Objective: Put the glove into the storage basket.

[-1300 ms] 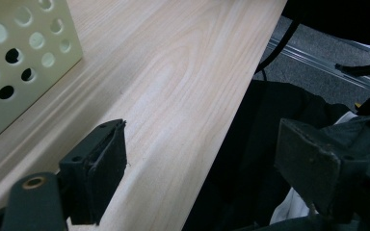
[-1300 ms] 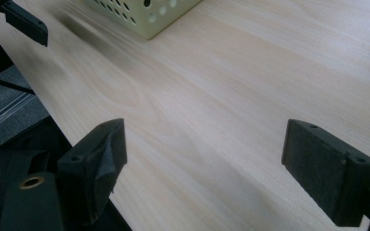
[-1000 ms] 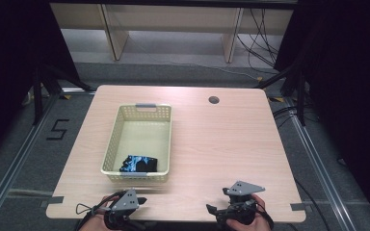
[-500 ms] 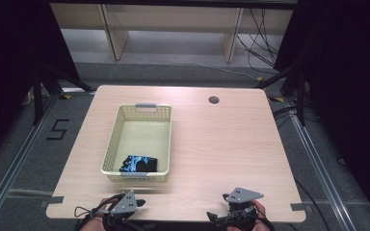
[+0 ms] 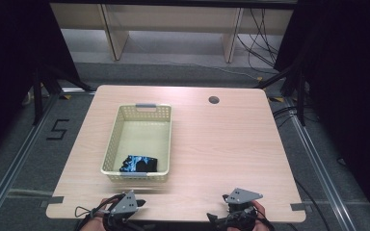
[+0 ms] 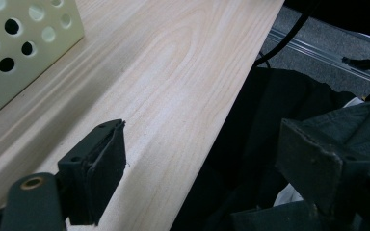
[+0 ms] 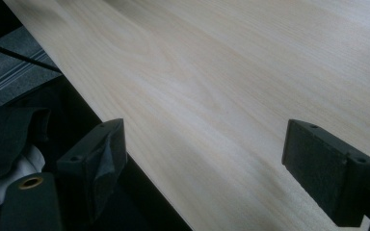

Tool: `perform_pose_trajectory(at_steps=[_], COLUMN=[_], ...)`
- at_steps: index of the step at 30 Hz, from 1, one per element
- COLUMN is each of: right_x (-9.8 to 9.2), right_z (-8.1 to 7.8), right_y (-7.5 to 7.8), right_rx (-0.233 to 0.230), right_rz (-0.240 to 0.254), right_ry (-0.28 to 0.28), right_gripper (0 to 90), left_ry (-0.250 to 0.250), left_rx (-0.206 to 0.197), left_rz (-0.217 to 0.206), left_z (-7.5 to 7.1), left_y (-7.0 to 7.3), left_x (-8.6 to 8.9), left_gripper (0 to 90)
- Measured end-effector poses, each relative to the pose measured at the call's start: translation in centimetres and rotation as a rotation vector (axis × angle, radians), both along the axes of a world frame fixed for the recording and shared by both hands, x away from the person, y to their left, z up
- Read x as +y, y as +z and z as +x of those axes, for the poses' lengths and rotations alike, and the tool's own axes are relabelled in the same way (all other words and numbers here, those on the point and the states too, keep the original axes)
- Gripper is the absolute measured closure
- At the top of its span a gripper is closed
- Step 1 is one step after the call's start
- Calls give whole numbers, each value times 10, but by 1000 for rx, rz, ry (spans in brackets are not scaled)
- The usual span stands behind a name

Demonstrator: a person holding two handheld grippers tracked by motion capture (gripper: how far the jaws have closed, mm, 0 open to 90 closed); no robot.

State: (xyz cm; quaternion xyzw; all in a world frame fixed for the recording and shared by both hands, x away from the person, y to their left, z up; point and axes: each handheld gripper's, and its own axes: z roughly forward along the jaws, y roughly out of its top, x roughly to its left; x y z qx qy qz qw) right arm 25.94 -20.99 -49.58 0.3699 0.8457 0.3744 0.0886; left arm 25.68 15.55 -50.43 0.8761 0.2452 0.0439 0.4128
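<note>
A cream perforated basket (image 5: 137, 139) stands on the left half of the wooden table (image 5: 221, 144). A dark cloth item with blue markings (image 5: 138, 163) lies at the basket's near end. My left gripper (image 5: 134, 204) is at the table's near edge, just in front of the basket. In the left gripper view it (image 6: 207, 144) is open and holds nothing, with the basket wall (image 6: 24, 53) at upper left. My right gripper (image 5: 229, 208) is at the near edge further right. It (image 7: 212, 144) is also open, over bare wood.
A round cable hole (image 5: 214, 100) is in the table's far right part. Dark clothing (image 6: 289, 120) lies just past the near table edge. Shelving (image 5: 173, 29) and cables stand behind the table. Tape marks both near corners.
The right gripper has drawn back a little toward the near table edge. The left gripper has barely moved.
</note>
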Motion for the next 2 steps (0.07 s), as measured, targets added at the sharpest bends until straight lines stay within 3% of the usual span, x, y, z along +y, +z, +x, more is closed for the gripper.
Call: perform_pose_trajectory(at_steps=[2], right_x=[0], right_z=[0], right_y=[0], right_rx=[10], right_rz=[3], right_ry=[-4], right_gripper=[168], left_ry=[-12], left_rx=[-8], left_rz=[0], left_z=[1], left_y=[0], left_x=[0], left_gripper=[174])
